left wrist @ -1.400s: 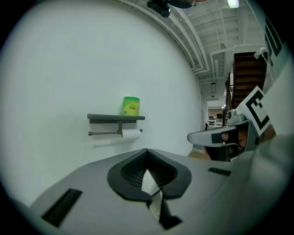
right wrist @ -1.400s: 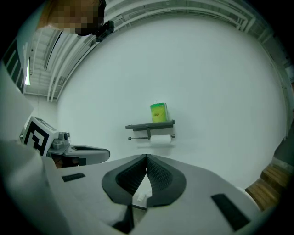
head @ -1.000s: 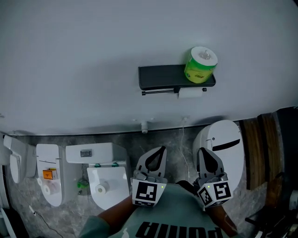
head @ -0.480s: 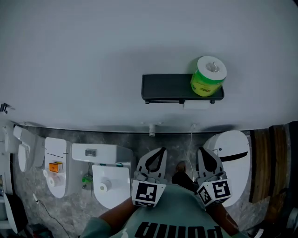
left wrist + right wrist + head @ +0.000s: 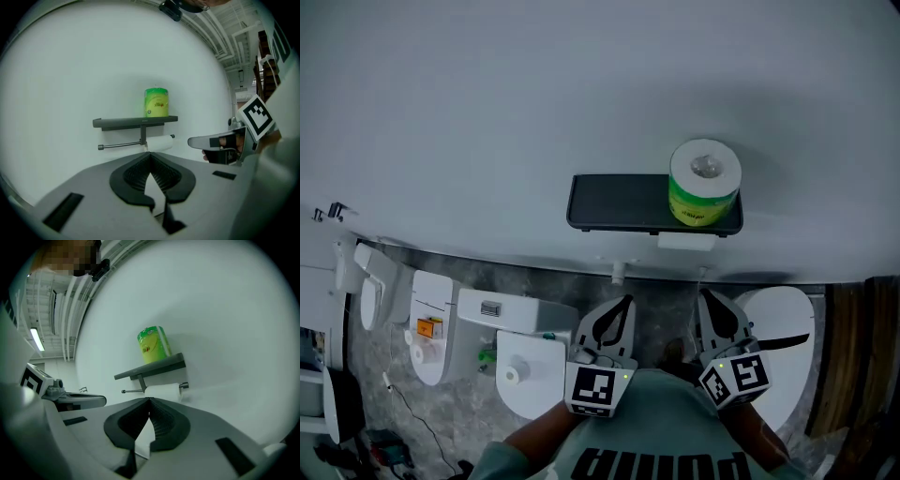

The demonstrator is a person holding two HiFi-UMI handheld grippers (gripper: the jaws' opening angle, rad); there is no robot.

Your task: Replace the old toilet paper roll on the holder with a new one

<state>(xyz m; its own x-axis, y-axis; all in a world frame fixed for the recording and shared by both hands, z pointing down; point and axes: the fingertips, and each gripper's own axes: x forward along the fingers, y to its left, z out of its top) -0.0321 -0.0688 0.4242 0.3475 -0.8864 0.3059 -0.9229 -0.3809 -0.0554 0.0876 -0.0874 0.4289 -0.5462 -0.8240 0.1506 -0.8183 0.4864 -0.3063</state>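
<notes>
Left hand-held gripper (image 5: pixel 622 302): jaws closed together, nothing between them. Right hand-held gripper (image 5: pixel 706 298): jaws likewise closed, empty. Both point toward the wall, well apart from the dark shelf (image 5: pixel 614 202). The new roll (image 5: pixel 704 183), in a green wrapper, stands upright on the shelf's right end. The old roll (image 5: pixel 685 241) sits on the bar (image 5: pixel 119 146) just beneath it.
</notes>
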